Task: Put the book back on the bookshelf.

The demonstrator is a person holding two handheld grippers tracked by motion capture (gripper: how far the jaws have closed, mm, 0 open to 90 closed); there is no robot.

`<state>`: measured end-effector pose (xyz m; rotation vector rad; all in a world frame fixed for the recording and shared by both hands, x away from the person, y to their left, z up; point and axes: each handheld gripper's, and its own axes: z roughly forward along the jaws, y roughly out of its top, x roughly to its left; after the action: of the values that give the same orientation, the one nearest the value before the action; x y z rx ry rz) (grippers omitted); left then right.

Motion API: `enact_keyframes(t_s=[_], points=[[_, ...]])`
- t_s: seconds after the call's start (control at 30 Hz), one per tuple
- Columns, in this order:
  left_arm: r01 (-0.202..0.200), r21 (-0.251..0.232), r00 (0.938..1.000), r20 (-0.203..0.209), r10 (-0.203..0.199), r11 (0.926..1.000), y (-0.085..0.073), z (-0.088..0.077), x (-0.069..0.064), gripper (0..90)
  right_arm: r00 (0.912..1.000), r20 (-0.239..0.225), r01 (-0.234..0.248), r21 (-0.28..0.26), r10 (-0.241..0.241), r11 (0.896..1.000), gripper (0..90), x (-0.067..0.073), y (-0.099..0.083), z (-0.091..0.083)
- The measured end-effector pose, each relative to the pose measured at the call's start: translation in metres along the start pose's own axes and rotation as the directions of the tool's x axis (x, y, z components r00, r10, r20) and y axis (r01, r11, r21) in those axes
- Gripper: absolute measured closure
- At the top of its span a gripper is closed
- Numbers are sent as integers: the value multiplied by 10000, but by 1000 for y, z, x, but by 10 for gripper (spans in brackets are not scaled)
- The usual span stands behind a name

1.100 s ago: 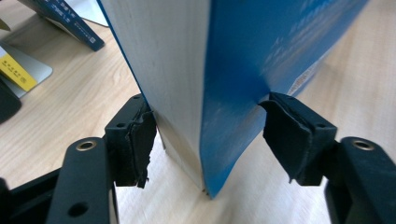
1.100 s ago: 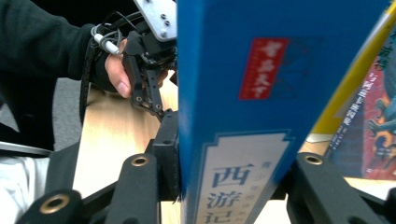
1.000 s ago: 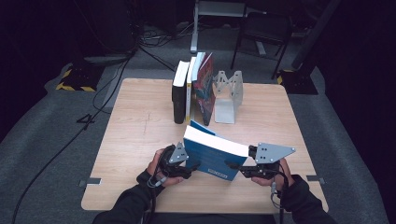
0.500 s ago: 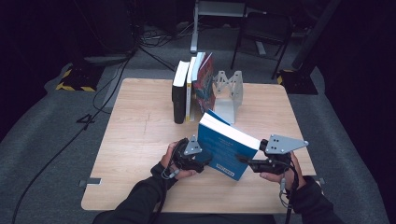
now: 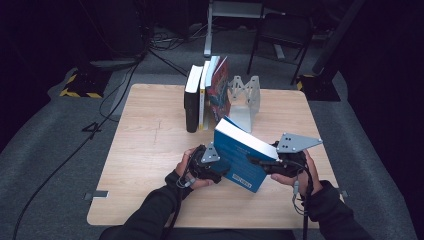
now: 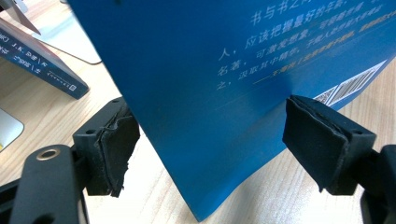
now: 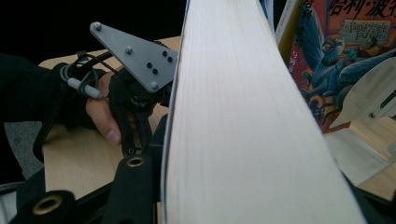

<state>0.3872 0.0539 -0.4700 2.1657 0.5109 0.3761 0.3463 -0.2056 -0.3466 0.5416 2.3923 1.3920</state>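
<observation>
A thick blue paperback (image 5: 240, 157) stands tilted on one lower corner near the table's front edge, white page edge up. My right gripper (image 5: 256, 161) is shut on it: in the right gripper view the page block (image 7: 243, 116) sits between the jaws, which have just closed a little further. My left gripper (image 5: 223, 171) is at the book's left side. In the left gripper view the back cover (image 6: 210, 93) and its low corner lie between the jaws of that gripper (image 6: 219, 144). These have just been opening, and the pads (image 6: 322, 144) stand wide without pressing.
A row of upright books (image 5: 205, 95) leans against a white metal bookend (image 5: 245, 97) at the back middle of the wooden table (image 5: 150, 150). The red illustrated book (image 7: 345, 51) is just beyond the held one. Cables and chair legs lie on the floor behind.
The blue book has been tipped up from nearly flat to steeply tilted on its corner. The right hand rose with it and the left hand shifted right, closer to the cover.
</observation>
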Motion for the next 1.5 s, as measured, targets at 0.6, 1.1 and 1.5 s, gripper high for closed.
enact_keyframes(t_s=[0.6, 1.1, 1.5], points=[[618, 1644, 9977, -363, -566, 9844, -58, -62, -10, 220, 9979, 380, -522, 67, 519, 9986, 598, -10, -8, -17], [1467, 2118, 9891, -471, -1398, 9662, -85, -67, -12, 216, 9876, 1136, -1100, 106, 1081, 9939, 599, -27, -32, -62], [1676, 1806, 9856, -513, -1609, 9692, -89, -64, -7, 149, 9873, 1259, -1021, 341, 971, 9942, 600, -26, -24, -60]])
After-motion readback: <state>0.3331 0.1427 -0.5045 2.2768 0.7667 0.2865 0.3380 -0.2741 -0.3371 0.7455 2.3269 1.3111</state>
